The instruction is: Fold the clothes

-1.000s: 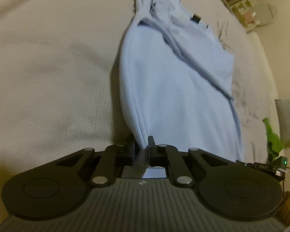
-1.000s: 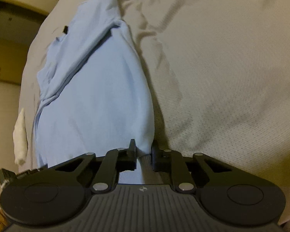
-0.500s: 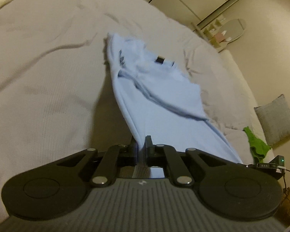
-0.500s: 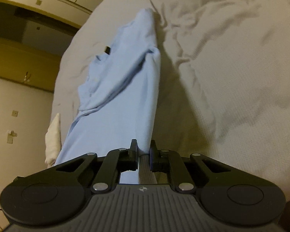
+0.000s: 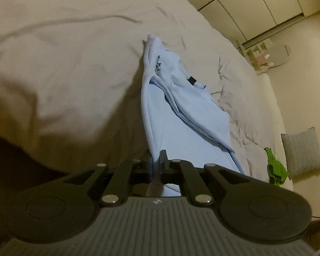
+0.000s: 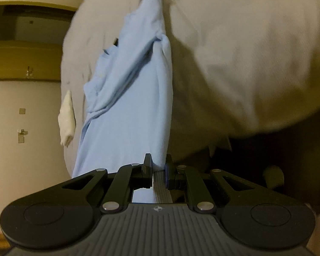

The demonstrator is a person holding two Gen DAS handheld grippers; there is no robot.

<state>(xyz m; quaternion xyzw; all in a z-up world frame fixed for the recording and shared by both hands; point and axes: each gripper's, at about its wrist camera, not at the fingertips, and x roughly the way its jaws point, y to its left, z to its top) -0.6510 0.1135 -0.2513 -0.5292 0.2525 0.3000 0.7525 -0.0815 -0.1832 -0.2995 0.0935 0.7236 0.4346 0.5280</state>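
A light blue shirt (image 5: 181, 115) stretches from the bed up to both grippers, its far end with the collar and a small black tag still resting on the bedding. My left gripper (image 5: 155, 155) is shut on one corner of the shirt's ribbed hem. In the right wrist view the same shirt (image 6: 134, 98) hangs taut, and my right gripper (image 6: 159, 160) is shut on the other hem corner. Loose folds of a sleeve droop along the shirt's inner side.
The grey-beige bed cover (image 5: 64, 64) is wrinkled around the shirt. A green garment (image 5: 275, 168) and a grey cushion (image 5: 300, 151) lie at the bed's right edge. White wardrobe doors (image 5: 256, 6) stand beyond. A white cloth (image 6: 67, 115) hangs off the bed's far side.
Both grippers have pulled back and risen with the hem, lifting and stretching the shirt; the bed now looks farther away and more of the room shows.
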